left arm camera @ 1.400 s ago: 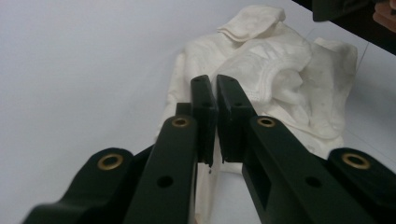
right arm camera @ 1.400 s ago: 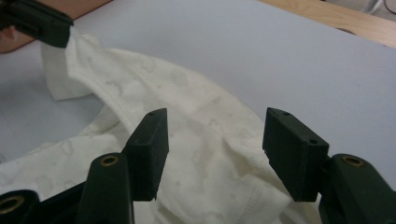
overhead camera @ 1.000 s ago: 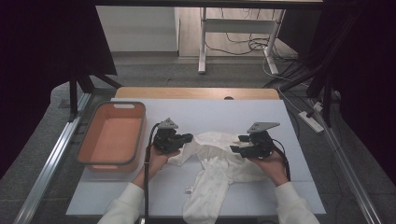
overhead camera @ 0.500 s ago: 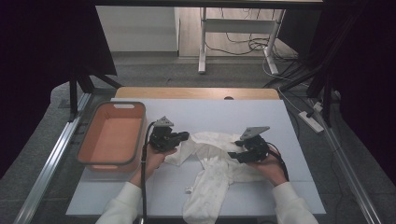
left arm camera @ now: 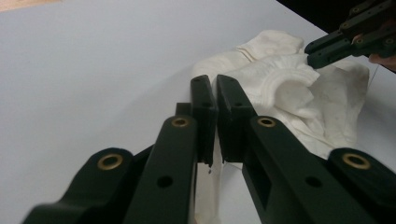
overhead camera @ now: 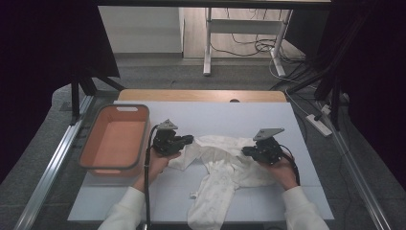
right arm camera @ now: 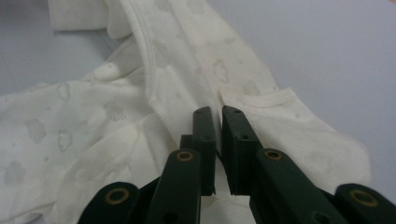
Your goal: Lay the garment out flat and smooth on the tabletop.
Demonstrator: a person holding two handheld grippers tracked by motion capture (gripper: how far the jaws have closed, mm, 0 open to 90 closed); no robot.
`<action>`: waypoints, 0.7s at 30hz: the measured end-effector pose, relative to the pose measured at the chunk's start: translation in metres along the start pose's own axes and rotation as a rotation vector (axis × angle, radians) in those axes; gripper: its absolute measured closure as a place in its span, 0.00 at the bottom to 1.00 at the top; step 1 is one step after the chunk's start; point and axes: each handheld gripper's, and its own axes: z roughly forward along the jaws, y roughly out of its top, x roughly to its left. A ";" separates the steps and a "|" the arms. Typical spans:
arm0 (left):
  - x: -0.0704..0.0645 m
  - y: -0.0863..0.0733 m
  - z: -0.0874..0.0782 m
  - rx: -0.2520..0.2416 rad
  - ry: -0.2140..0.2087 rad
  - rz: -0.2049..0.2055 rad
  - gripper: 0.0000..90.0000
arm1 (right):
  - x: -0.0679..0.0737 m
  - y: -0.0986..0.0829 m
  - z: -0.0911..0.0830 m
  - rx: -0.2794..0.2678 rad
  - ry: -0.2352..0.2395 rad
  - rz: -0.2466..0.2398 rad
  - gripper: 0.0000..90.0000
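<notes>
A white baby garment [overhead camera: 220, 167] with a faint cloud print lies crumpled on the white table [overhead camera: 215, 120], one leg hanging over the near edge. My left gripper [overhead camera: 189, 139] is at the garment's left sleeve. In the left gripper view its jaws [left arm camera: 215, 81] are shut, with cream cloth [left arm camera: 289, 88] behind and under them. My right gripper [overhead camera: 245, 151] is at the garment's right side. In the right gripper view its jaws [right arm camera: 217, 112] are shut on a seam of the fabric [right arm camera: 93, 121]. The right gripper [left arm camera: 315, 53] also touches a raised fold in the left gripper view.
An orange plastic basket [overhead camera: 115, 108] stands at the table's left edge. Bare table lies behind the garment. A wooden strip [overhead camera: 201, 95] runs along the far edge. On the floor beyond are desk legs [overhead camera: 208, 43] and cables [overhead camera: 258, 45].
Both grippers shifted slightly over the garment: the left one moved a little left and back, and the right one dipped toward the cloth. The garment's shape is nearly the same.
</notes>
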 end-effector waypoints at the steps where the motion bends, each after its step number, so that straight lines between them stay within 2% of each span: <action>1: 0.000 0.000 0.000 0.000 0.000 0.001 0.95 | -0.003 0.000 -0.003 -0.016 0.002 0.016 0.95; 3: 0.000 0.000 0.000 0.000 0.000 0.001 0.95 | -0.004 -0.001 -0.004 -0.015 0.017 0.011 0.95; 9: 0.000 0.000 0.000 0.001 0.001 0.002 0.95 | -0.003 -0.001 -0.003 -0.011 0.006 0.008 0.98; 21: -0.002 0.002 -0.003 -0.009 0.004 0.011 0.95 | -0.003 0.007 -0.021 -0.097 -0.057 0.015 0.99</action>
